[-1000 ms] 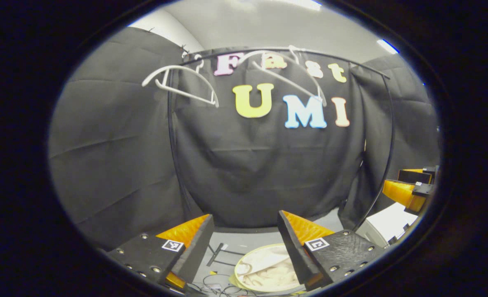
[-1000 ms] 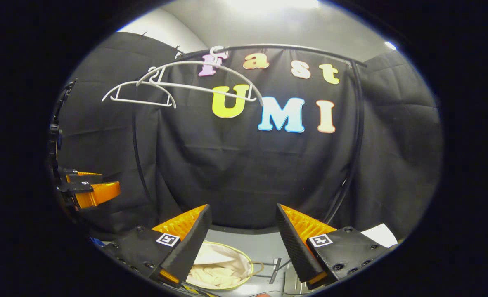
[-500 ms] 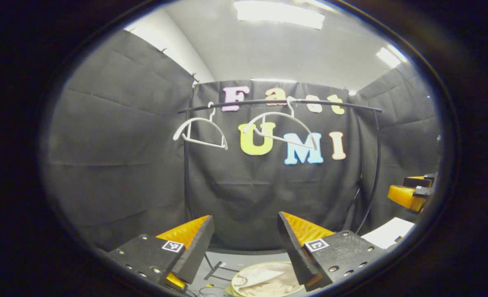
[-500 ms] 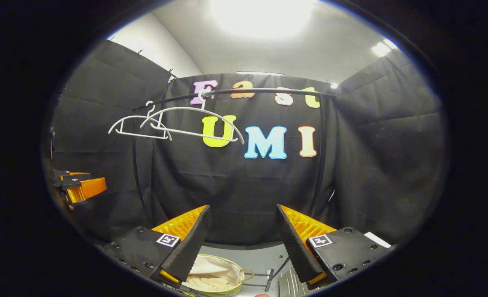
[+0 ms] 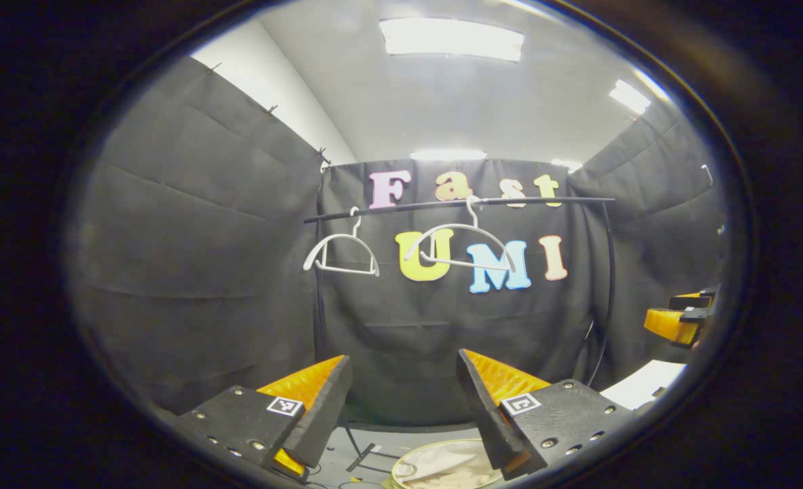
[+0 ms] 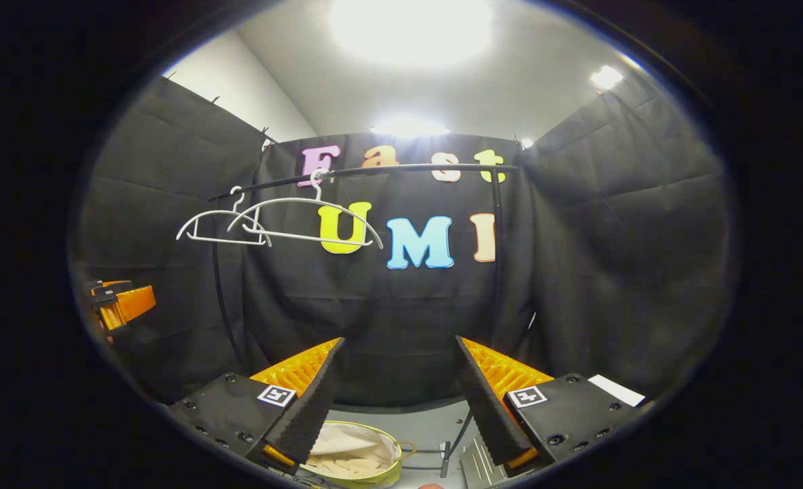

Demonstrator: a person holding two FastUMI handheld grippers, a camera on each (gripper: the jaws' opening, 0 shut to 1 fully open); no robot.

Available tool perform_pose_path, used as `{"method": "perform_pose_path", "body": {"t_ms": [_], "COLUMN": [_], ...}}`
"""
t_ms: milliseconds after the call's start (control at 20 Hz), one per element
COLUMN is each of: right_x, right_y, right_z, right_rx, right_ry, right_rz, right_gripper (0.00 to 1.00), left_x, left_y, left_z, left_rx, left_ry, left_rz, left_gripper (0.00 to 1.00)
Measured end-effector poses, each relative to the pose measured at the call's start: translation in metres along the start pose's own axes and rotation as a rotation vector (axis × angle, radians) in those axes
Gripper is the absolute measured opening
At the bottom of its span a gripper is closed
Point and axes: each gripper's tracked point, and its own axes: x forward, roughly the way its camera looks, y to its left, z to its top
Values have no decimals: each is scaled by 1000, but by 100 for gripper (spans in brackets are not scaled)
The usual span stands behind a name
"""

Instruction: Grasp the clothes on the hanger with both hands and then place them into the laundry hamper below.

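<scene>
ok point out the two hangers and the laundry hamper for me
left hanger [image 5: 340,252], left gripper view, on its lower bar
right hanger [image 5: 459,244], left gripper view, between its arch and lower bar
laundry hamper [image 6: 393,468], right gripper view, on its yellow rim

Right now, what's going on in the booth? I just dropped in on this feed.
A person holds two grippers, both open and holding nothing. The left gripper and the right gripper hover apart, pointed at the clothes rail. Two white hangers hang bare on it. The laundry hamper sits on the floor below with pale cloth inside. Judging by that, the clothes appear to be already in the hamper.
</scene>
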Motion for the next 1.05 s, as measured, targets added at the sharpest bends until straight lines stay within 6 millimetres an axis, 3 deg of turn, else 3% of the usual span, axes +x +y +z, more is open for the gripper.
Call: {"method": "perform_pose_path", "body": {"t_ms": [250,450,600,1050], "right_x": [-7,-8,-9,-8], "right_y": [0,-2,-2,-4], "right_z": [7,15,14,16], "right_rx": [19,19,24,13], "right_ry": [-24,-56,-53,-51], "right_rz": [11,18,28,38], "right_gripper": [97,97,98,97], "left_x": [-18,-26,-28,-23], "left_y": [1,-13,-20,-11], "left_z": [17,21,24,25], "left_rx": [30,33,39,29], "left_ry": [-40,-46,-56,-62], "left_rz": [12,10,7,21], "left_gripper": [91,91,91,91]}}
